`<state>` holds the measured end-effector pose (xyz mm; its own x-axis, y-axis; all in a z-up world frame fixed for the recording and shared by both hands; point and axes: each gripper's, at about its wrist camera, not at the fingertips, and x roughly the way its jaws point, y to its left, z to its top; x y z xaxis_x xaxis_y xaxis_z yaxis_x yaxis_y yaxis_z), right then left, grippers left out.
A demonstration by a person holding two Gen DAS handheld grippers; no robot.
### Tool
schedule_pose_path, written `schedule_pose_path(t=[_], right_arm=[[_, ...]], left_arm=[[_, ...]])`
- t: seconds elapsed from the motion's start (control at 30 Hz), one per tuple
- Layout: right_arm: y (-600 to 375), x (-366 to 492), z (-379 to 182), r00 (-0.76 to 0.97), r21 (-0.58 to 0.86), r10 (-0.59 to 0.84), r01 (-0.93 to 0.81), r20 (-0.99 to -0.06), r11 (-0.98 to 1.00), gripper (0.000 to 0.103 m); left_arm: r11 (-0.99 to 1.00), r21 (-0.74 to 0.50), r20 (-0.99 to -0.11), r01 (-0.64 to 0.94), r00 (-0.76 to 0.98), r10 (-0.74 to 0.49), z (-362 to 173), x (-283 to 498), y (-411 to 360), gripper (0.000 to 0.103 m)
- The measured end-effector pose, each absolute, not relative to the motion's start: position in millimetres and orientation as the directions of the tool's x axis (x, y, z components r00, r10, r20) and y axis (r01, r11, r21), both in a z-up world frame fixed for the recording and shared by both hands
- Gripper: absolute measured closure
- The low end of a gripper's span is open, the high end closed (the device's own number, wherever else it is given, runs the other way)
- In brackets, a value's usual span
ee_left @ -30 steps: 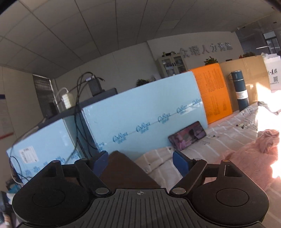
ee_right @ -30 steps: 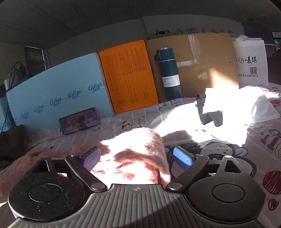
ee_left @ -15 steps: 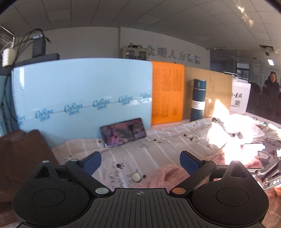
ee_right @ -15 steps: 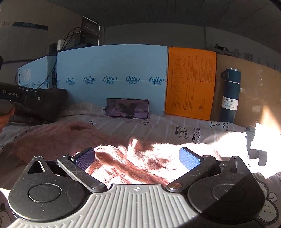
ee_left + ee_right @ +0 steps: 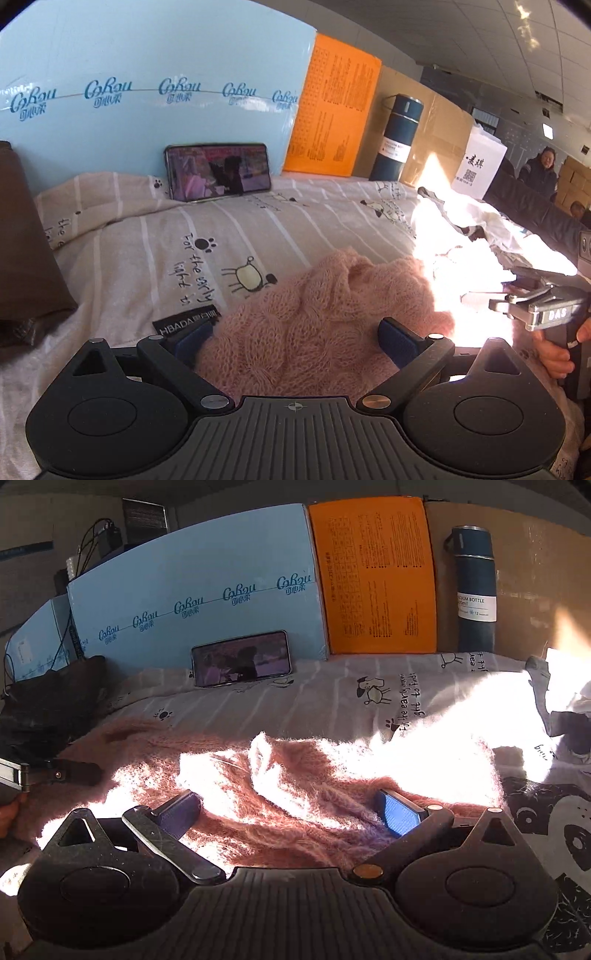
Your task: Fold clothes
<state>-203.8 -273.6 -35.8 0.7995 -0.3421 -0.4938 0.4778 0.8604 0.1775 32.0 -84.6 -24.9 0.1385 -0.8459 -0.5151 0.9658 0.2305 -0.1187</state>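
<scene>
The pink knitted sweater [image 5: 325, 325] lies crumpled on the printed bedsheet [image 5: 229, 236]. My left gripper [image 5: 295, 338] and right gripper [image 5: 291, 808] both have jaws spread wide over it, pinching nothing. Behind stand a phone [image 5: 242, 657] and a blue vacuum bottle [image 5: 474, 590].

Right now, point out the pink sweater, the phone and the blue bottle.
pink sweater [image 5: 314, 325], left wrist view, middle of the knit.
phone [image 5: 242, 658], right wrist view, centre of screen.
blue bottle [image 5: 474, 590], right wrist view, mid body.
</scene>
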Motion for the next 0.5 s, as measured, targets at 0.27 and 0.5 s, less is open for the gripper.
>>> schedule_pose_path(t=[0.27, 0.5], right_arm=[[-276.4, -208.6, -35.5, 0.780, 0.183, -0.401, 0.536, -0.480, 0.824, 0.029], [-291.4, -227.8, -33.9, 0.798, 0.313, -0.441, 0.578, -0.411, 0.754, 0.080]], left_arm=[[0.199, -0.144, -0.583, 0.969, 0.079, -0.809, -40.8, 30.9, -90.6, 0.007], [0.129, -0.075, -0.548, 0.989, 0.067, -0.833, -35.2, 8.9, -87.9, 0.072]])
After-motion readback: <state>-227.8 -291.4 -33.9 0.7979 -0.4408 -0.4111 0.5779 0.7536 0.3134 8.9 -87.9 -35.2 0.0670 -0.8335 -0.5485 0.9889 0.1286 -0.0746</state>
